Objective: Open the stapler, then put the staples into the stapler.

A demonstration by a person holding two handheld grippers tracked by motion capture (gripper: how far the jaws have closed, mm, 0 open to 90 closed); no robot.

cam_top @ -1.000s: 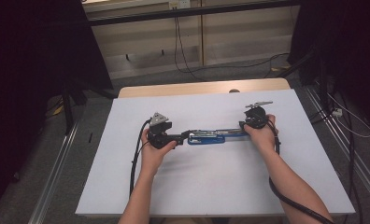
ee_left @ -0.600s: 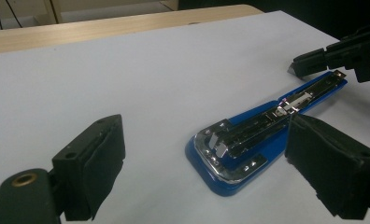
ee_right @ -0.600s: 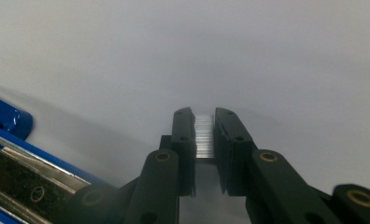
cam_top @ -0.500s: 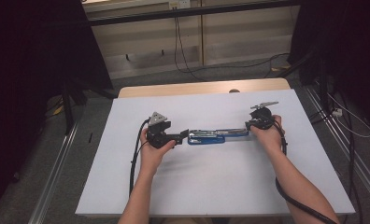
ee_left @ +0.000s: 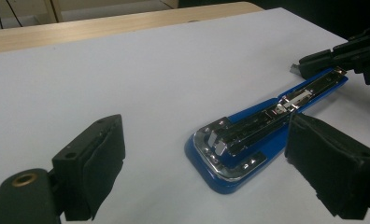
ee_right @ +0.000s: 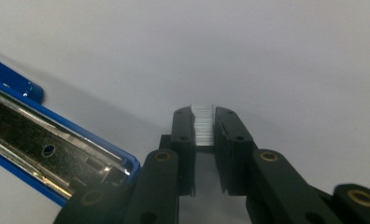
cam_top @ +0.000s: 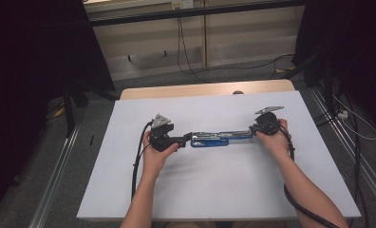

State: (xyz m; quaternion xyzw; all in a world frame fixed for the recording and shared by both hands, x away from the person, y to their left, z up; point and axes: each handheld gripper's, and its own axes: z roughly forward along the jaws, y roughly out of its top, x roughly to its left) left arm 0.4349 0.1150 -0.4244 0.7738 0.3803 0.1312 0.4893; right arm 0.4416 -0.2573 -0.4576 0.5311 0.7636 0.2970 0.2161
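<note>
- White bench (cam_top: 214,190) carrying opened blue stapler (cam_top: 219,139), lying centre between both grippers.
- Right gripper (ee_right: 203,122) jaws having just been closing, now clamping staple strip (ee_right: 203,125) beside stapler's channel; loading looks next.
- Left gripper (ee_left: 206,154) gaping wide, straddling stapler's near end without pressing.

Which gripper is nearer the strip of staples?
Right. The right gripper is shut on the strip of staples; the left gripper sits open at the blue stapler's opposite end.

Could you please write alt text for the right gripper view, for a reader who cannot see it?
The right tool pinches a small silvery strip of staples between its two black jaws, above a white table. At lower left lies the open blue stapler, its metal staple channel exposed.
</note>
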